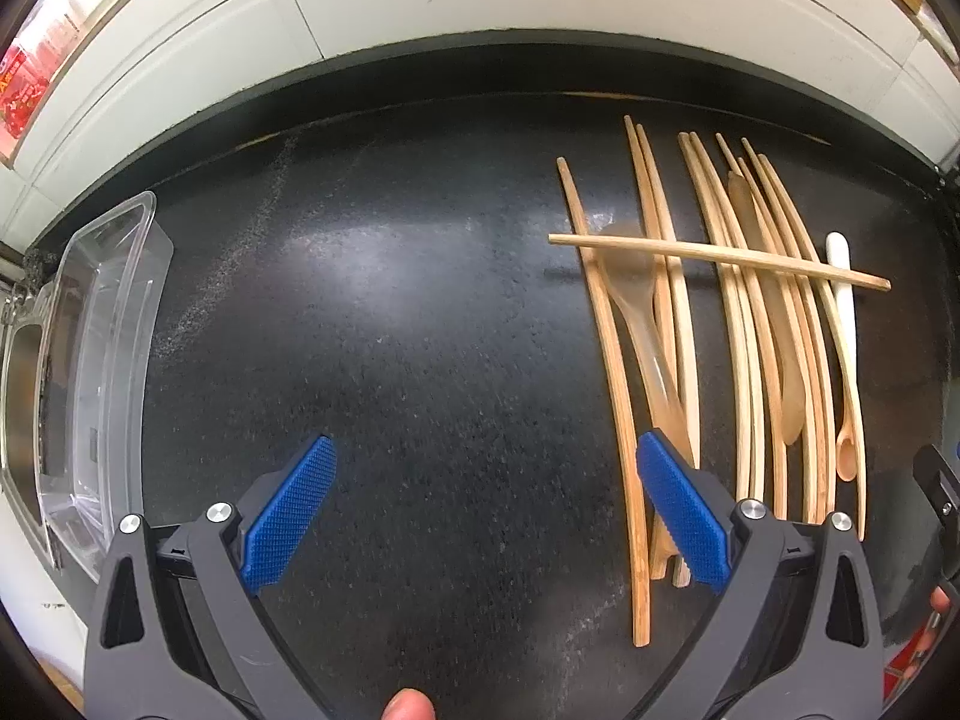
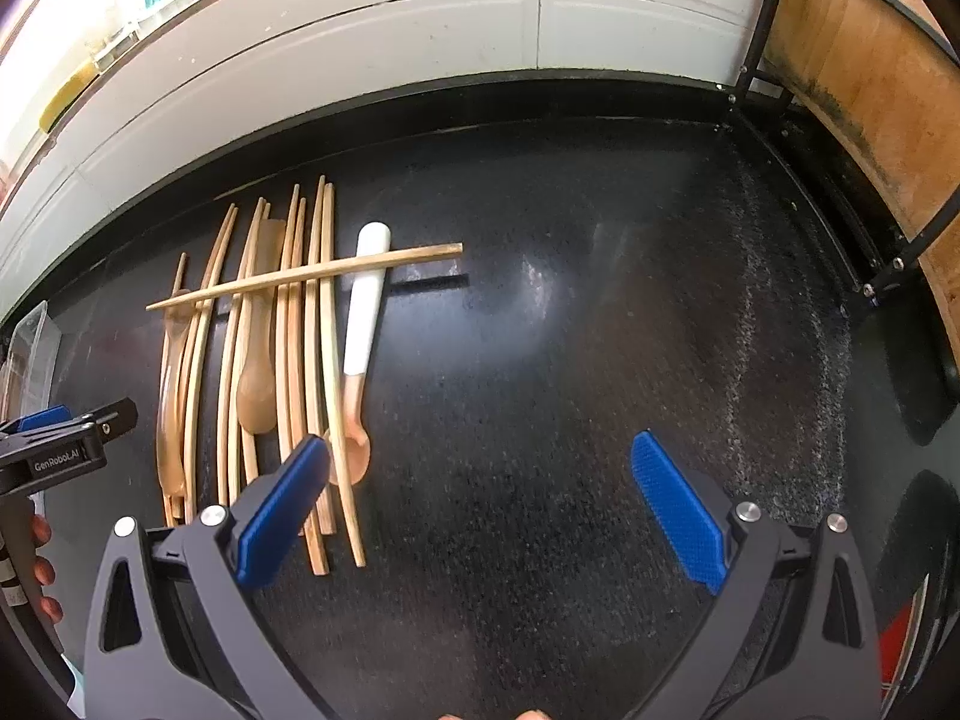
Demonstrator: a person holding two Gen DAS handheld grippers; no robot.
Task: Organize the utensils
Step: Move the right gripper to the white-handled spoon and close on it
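Both claws gape wide and hold nothing: your left gripper (image 1: 486, 510) hovers over bare counter (image 1: 420, 330), your right gripper (image 2: 480, 504) just right of the chopsticks (image 2: 288, 360); take the crosswise chopstick (image 2: 300, 276) first, since it rests on top; grip near its free end, lift straight, then carry it toward the clear tray (image 1: 102, 360) at far left.

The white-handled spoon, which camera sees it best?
The right wrist view: the spoon shows whole, white handle to wooden bowl, with one chopstick crossing it. In the left wrist view the spoon sits far right, thin and partly behind chopsticks.
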